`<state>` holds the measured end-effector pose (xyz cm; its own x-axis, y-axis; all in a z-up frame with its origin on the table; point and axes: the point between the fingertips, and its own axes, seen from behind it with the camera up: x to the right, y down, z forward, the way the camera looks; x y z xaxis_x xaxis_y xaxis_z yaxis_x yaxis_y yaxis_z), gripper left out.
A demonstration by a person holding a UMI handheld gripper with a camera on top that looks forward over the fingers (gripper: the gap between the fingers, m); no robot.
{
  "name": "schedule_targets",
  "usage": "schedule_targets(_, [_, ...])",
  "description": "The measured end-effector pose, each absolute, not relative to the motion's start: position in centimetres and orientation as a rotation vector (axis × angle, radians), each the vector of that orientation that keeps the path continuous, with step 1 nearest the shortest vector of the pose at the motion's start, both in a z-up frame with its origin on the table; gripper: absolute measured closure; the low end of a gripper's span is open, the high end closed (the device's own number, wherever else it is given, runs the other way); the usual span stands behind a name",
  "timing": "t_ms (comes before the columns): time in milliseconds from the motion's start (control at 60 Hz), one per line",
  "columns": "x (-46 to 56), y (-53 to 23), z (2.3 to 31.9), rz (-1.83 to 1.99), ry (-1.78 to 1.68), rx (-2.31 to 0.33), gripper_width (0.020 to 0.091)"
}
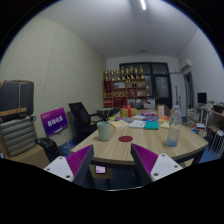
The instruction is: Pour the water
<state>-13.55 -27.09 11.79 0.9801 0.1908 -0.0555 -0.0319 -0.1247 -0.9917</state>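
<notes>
Gripper open wide, holding nothing. Water bottle stands upright on table, far ahead, off to right of fingers. Green cup ahead, a bit left. Must reach forward and right for bottle.

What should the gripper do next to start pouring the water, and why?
Probably move forward toward the water bottle on the wooden table. The gripper is open and empty, the bottle stands well beyond its fingers, and the cup waits to the bottle's left.
</notes>
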Motion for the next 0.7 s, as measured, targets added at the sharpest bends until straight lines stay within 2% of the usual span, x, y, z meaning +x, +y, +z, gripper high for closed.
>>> schedule_targets(167, [-14.0,-26.6,11.6,0.172,-0.133,-1.691,0.0280])
schedule_targets(367, [-9.3,-24.9,10.7,0.064,-0.126,-1.680,0.0281])
schedule_targets(700, [7.8,-16.2,12.6,-0.070,0.062,-1.647,0.0284])
